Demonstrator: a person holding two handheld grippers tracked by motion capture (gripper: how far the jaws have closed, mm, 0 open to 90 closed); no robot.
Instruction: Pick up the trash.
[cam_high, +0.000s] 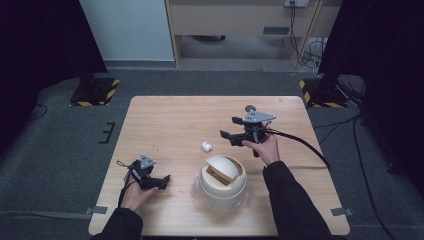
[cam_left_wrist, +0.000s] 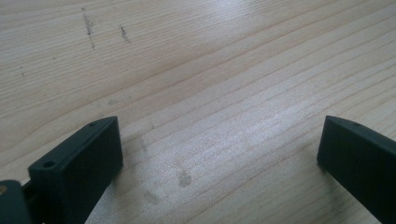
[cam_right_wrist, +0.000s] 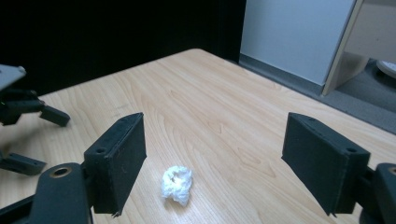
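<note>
A small crumpled white paper ball (cam_high: 207, 146) lies near the middle of the wooden table (cam_high: 170, 115). My right gripper (cam_high: 227, 137) hovers just right of it, jaws wide apart and pointing left toward it. In the right gripper view the ball (cam_right_wrist: 177, 185) lies on the wood low between the open jaws (cam_right_wrist: 215, 158), touching neither. A cream bin with a swing lid (cam_high: 223, 180) stands at the front of the table. My left gripper (cam_high: 162, 181) rests low at the front left, open, with bare wood between its jaws (cam_left_wrist: 219, 154).
A clear plastic liner shows around the bin's base (cam_high: 198, 189). The right gripper's black cable (cam_high: 305, 145) trails across the table's right side. Dark stands with striped bases (cam_high: 95, 90) sit on the floor beyond the far corners.
</note>
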